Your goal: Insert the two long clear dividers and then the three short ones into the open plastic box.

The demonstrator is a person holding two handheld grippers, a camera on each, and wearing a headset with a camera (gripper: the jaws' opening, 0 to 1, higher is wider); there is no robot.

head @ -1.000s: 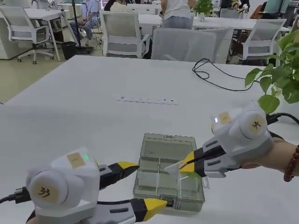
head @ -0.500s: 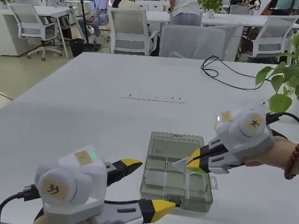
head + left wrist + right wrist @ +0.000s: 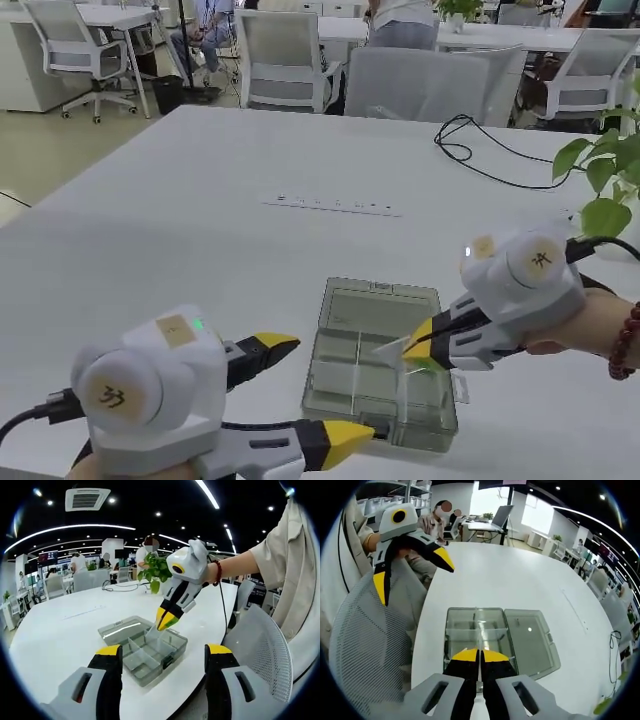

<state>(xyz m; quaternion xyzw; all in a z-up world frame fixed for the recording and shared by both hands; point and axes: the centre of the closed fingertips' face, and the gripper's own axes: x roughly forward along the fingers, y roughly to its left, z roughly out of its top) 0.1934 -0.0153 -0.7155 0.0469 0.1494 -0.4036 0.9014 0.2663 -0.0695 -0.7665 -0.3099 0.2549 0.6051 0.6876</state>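
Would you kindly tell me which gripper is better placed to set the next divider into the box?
Right. The right gripper is shut on a clear divider directly over the compartments of the box. The left gripper is open, holds nothing, and sits back from the box.

Reads "33" in dark digits on the round white end cap (image 3: 112, 398) of the left gripper (image 3: 322, 390). Carries one dark handwritten mark, too unclear to read, on the matching cap (image 3: 541, 260) of the right gripper (image 3: 418, 342). No legible print on the tan stickers (image 3: 174, 328) atop either.
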